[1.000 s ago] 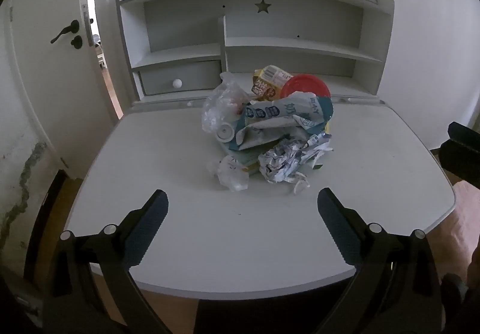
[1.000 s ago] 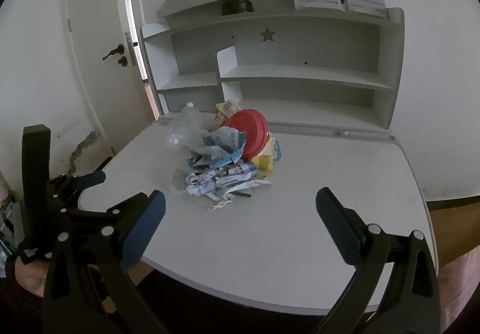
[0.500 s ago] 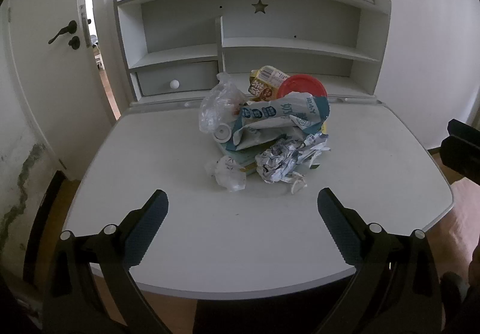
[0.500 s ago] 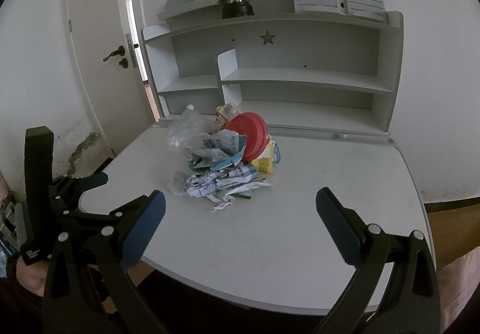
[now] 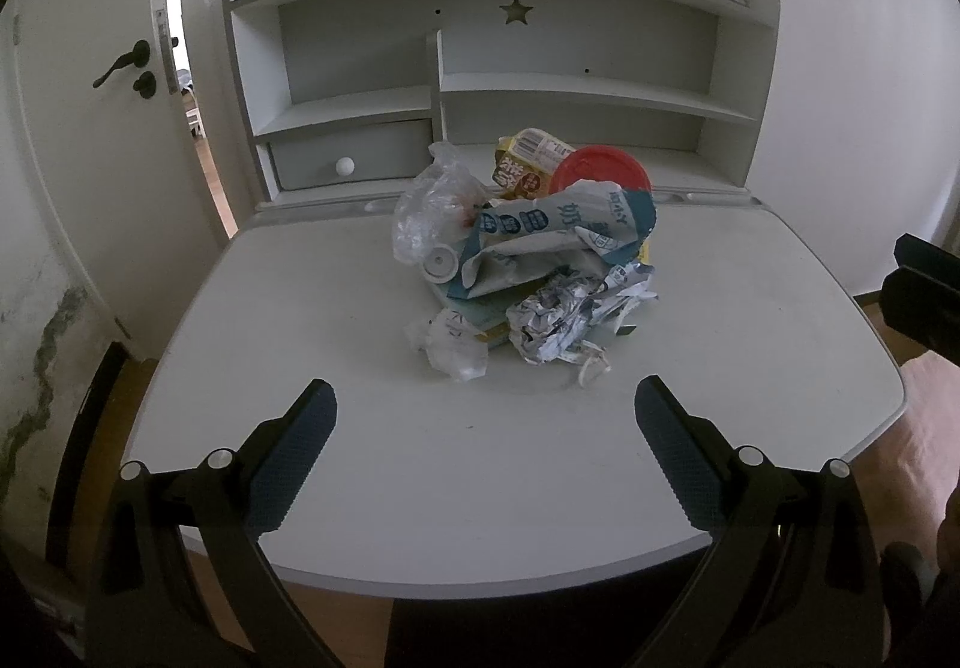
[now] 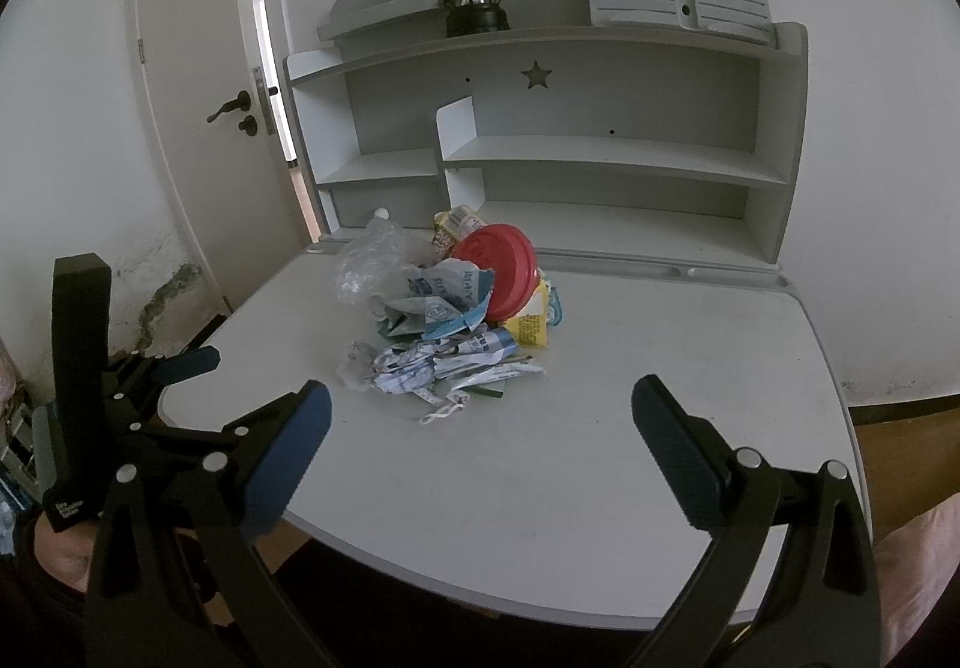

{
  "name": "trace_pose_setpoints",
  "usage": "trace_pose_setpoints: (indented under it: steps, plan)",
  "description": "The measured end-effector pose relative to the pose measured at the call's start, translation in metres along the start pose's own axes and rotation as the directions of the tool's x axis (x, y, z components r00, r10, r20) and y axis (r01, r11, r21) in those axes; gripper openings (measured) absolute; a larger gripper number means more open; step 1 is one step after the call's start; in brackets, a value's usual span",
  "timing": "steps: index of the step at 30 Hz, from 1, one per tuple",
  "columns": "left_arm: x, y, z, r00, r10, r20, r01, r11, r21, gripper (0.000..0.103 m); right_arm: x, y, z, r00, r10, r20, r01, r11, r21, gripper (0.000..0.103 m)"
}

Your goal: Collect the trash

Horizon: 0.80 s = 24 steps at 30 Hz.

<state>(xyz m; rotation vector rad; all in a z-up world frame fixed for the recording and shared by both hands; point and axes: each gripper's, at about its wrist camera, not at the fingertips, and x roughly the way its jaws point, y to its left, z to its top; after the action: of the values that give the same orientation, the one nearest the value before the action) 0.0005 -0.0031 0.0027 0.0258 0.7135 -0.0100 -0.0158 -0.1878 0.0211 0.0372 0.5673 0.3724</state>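
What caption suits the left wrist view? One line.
Open left tool hovers over the desk, facing a trash pile.

Left gripper (image 5: 485, 431) jaws wide apart, empty, pointing 12 o'clock. Right gripper (image 6: 481, 431) likewise spread, empty; left one sits at its 9 o'clock.

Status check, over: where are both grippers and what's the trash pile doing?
Left gripper open, empty, short of pile. Right gripper open, empty, also short. Trash pile heaped mid-desk, untouched. Nothing between fingers and pile.
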Motion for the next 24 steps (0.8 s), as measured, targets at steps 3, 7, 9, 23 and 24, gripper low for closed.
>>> trace_pose_setpoints:
  steps: [3,7,9,23,24]
  plan:
    - [0.0001,0.0000,-0.0001,1.000,0.001,0.001,-0.001,1.000,0.001,0.097,-0.0002,0.0005,-0.0001,1.000,-0.001,0.000,0.001,1.000,-0.001,0.097]
    - [0.0001,-0.0002,-0.0002,1.000,-0.001,0.001,0.001,1.000,0.000,0.097,0.0002,0.0009,-0.0004,1.000,-0.002,0.001,0.002,1.000,0.000,0.097]
    - [0.0002,-0.0003,-0.0003,1.000,0.000,0.001,0.000,1.000,0.001,0.097,0.0000,0.0012,-0.0003,1.000,-0.003,0.000,0.003,1.000,0.000,0.097]
    - [0.0003,-0.0013,-0.0010,1.000,-0.001,0.001,0.001,1.000,0.002,0.097,-0.0003,0.0015,-0.0001,1.000,-0.005,0.001,0.005,1.000,-0.002,0.097]
    - [0.0003,-0.0013,-0.0011,1.000,-0.002,0.001,0.002,1.000,0.002,0.097,-0.0003,0.0015,-0.0002,1.000,-0.005,0.001,0.005,1.000,-0.001,0.097]
